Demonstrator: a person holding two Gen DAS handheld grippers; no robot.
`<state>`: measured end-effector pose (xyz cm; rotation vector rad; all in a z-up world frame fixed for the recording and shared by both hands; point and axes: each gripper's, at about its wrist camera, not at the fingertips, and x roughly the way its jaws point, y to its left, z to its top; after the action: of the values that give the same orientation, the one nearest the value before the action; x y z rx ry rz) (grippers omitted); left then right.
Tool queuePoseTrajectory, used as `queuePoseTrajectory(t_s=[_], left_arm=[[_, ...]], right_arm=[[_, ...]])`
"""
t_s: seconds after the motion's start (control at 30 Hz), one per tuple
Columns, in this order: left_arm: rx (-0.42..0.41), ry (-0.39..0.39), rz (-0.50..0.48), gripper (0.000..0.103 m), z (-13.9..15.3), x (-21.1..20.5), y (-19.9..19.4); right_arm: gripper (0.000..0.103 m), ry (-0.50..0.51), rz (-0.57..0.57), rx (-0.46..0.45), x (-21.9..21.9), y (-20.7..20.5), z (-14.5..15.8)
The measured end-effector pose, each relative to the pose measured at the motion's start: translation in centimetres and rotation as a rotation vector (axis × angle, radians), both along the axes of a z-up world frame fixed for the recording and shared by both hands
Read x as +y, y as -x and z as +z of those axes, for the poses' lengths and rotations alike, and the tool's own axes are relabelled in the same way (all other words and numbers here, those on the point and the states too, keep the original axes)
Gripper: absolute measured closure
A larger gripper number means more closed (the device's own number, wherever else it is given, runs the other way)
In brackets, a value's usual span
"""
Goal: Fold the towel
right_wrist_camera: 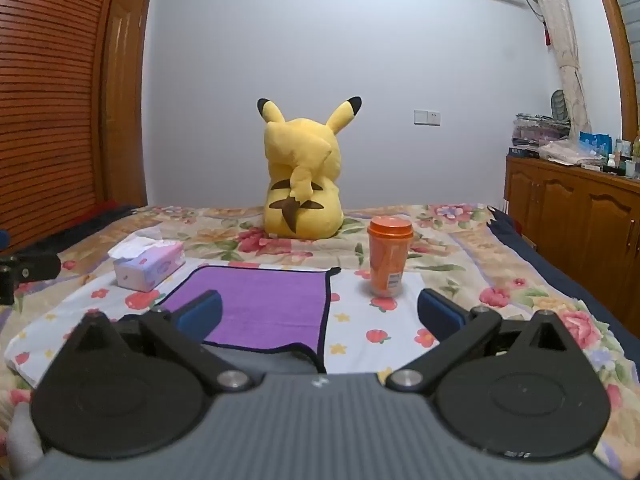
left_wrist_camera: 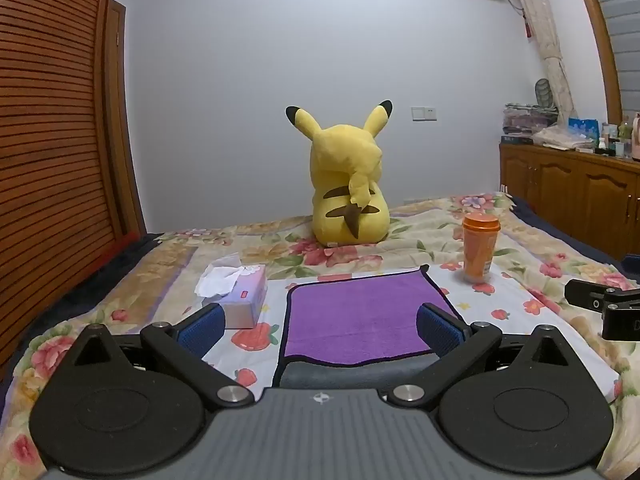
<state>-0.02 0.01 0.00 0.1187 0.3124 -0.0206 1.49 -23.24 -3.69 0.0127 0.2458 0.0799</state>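
A purple towel (left_wrist_camera: 362, 314) with a dark border lies flat on the flowered bedspread, its grey underside showing along the near edge. It also shows in the right wrist view (right_wrist_camera: 264, 308). My left gripper (left_wrist_camera: 320, 326) is open and empty, its blue pads wide apart just above the towel's near part. My right gripper (right_wrist_camera: 320, 312) is open and empty, over the towel's near right corner. The right gripper's black body (left_wrist_camera: 608, 308) shows at the right edge of the left wrist view.
A pink tissue box (left_wrist_camera: 240, 294) stands left of the towel. An orange cup (left_wrist_camera: 480, 248) with a lid stands right of it. A yellow plush toy (left_wrist_camera: 348, 196) sits farther back on the bed. Wooden cabinets (right_wrist_camera: 576, 216) line the right wall, a slatted wardrobe (left_wrist_camera: 52, 140) the left.
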Motion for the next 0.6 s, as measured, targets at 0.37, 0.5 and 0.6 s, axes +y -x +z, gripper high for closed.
queuePoseTrajectory(t_s=[0.37, 0.5, 0.6], left_arm=[[0.000, -0.003, 0.002, 0.000, 0.04, 0.09, -0.07], [0.000, -0.005, 0.002, 0.000, 0.04, 0.08, -0.07], [0.000, -0.005, 0.002, 0.000, 0.05, 0.08, -0.06]], right_arm=[[0.000, -0.003, -0.001, 0.003, -0.15, -0.16, -0.11], [0.000, -0.003, 0.000, 0.002, -0.07, -0.09, -0.09], [0.000, -0.003, 0.000, 0.003, -0.02, -0.04, -0.08]])
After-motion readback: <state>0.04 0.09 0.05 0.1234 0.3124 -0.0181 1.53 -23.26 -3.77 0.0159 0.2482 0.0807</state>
